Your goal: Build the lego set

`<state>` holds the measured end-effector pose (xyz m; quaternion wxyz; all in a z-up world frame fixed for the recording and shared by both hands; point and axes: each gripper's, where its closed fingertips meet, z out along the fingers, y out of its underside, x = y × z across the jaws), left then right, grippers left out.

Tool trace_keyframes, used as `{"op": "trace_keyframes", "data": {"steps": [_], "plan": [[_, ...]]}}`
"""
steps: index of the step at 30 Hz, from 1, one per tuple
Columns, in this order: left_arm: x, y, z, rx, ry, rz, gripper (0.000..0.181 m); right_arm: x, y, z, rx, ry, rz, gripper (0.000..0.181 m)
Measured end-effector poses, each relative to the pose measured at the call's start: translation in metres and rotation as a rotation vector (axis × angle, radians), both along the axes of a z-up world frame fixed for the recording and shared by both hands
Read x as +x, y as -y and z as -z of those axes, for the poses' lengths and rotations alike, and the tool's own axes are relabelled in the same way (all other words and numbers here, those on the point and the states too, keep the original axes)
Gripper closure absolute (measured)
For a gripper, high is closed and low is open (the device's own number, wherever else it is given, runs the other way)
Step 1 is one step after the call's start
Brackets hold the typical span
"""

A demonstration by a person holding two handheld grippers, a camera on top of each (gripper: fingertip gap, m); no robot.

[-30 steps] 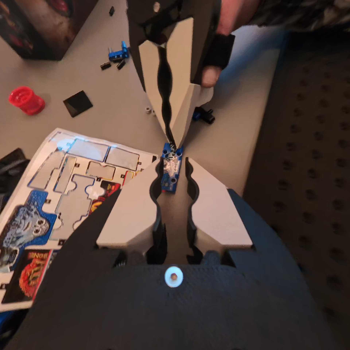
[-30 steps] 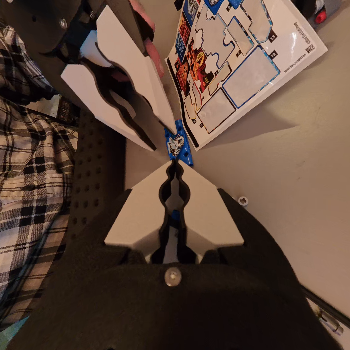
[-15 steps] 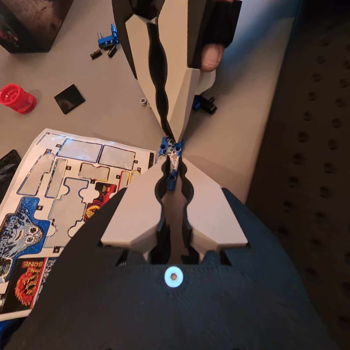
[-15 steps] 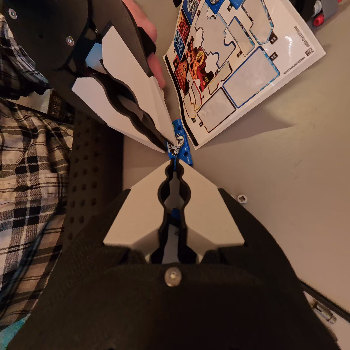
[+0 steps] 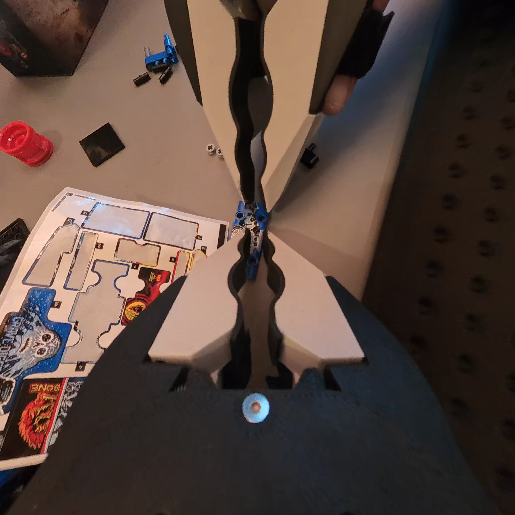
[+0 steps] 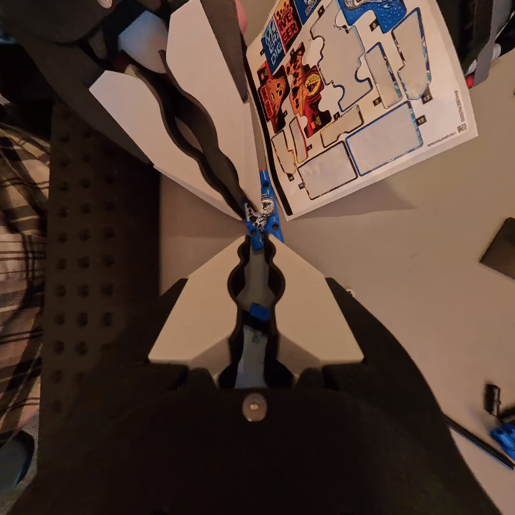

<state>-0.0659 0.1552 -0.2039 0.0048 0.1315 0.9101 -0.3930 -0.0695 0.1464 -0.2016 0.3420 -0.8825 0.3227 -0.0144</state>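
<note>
Above the table (image 5: pixel 172 117), beside the sticker sheet (image 5: pixel 117 250), we pinch the blue piece (image 5: pixel 252 237) with both left gripper (image 5: pixel 255 242) and right gripper (image 6: pixel 257 239); uneven twisting could pop it free.

Room is left at the right of the table; the left and the middle are taken up.

In the left wrist view, the lower left is covered by the sticker sheet (image 5: pixel 111 267), and the upper left is dotted with a red wheel hub (image 5: pixel 26 143), a black tile (image 5: pixel 101 145), a dark box (image 5: pixel 47 33) and small blue pieces (image 5: pixel 161 58). The centre is filled by the two grippers, both closed on a blue beam (image 5: pixel 253 237). Bare table (image 5: pixel 320 211) is seen right of centre, bounded by a dark perforated mat (image 5: pixel 451 223) along the right edge.
</note>
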Motion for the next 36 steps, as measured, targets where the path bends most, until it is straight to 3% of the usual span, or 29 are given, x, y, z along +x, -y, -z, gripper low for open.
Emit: {"op": "trace_keyframes", "data": {"steps": [7, 9, 13, 19, 24, 36], "plan": [[0.0, 0.0, 0.0, -0.003, 0.004, 0.001, 0.173, 0.001, 0.004, 0.001, -0.099, 0.05, 0.0, 0.171], [0.0, 0.0, 0.0, -0.005, 0.002, 0.0, 0.173, 0.005, 0.016, 0.004, -0.16, 0.062, 0.033, 0.163], [0.0, 0.001, 0.0, -0.003, 0.008, 0.001, 0.173, 0.002, 0.017, 0.006, -0.142, 0.043, 0.03, 0.158], [-0.001, 0.001, 0.0, -0.009, 0.009, -0.001, 0.173, 0.012, 0.011, -0.013, -0.017, 0.089, 0.069, 0.16], [-0.001, 0.001, 0.0, -0.01, 0.007, 0.0, 0.174, 0.018, 0.01, 0.003, -0.049, 0.067, 0.089, 0.155], [-0.004, 0.0, -0.001, -0.018, 0.014, 0.021, 0.169, 0.02, 0.019, 0.003, -0.045, 0.065, 0.114, 0.154]]}}
